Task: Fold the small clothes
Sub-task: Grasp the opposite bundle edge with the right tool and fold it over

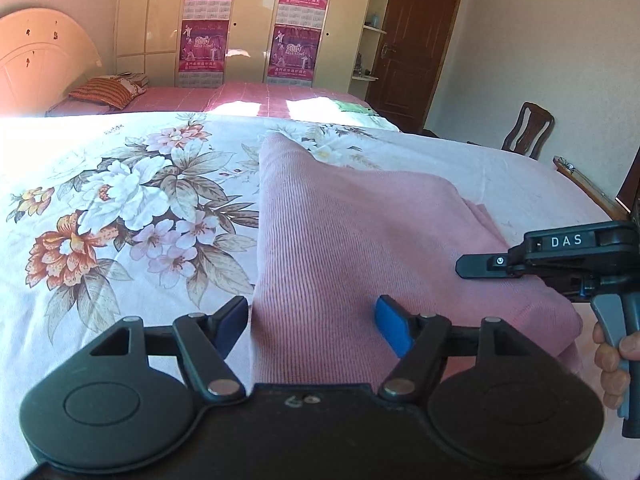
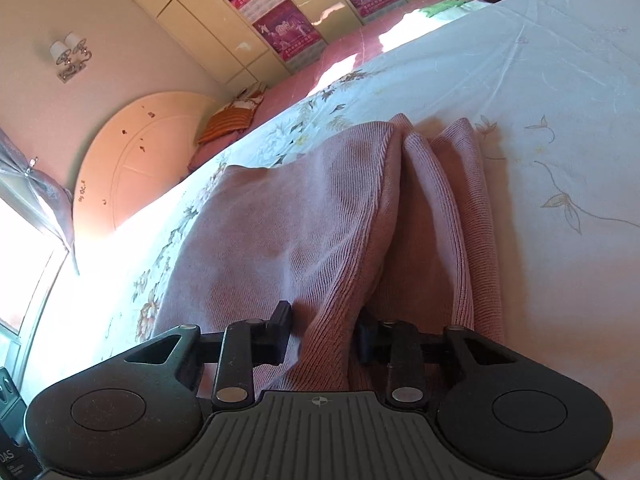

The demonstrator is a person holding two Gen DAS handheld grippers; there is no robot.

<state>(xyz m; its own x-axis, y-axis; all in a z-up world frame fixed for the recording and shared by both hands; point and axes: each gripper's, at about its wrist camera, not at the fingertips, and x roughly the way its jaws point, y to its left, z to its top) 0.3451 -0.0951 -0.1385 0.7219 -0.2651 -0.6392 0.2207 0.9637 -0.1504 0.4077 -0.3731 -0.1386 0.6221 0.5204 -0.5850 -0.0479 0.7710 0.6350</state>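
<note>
The pink ribbed knit garment point(image 1: 340, 240) sits folded on the floral bedsheet point(image 1: 120, 208), with its near edge running right up between both sets of jaws. The left gripper point(image 1: 316, 324) has its blue-padded jaws spread, with the cloth's left edge lying in the gap, while the right gripper point(image 2: 324, 334) has its jaws partly closed around a raised fold of the same knit, though I can't tell if they actually grip it. Readable writing: "DAS" in white on the right gripper's black body, and "2010" on the magenta calendars point(image 1: 208, 16) stuck on the wardrobe doors.
</note>
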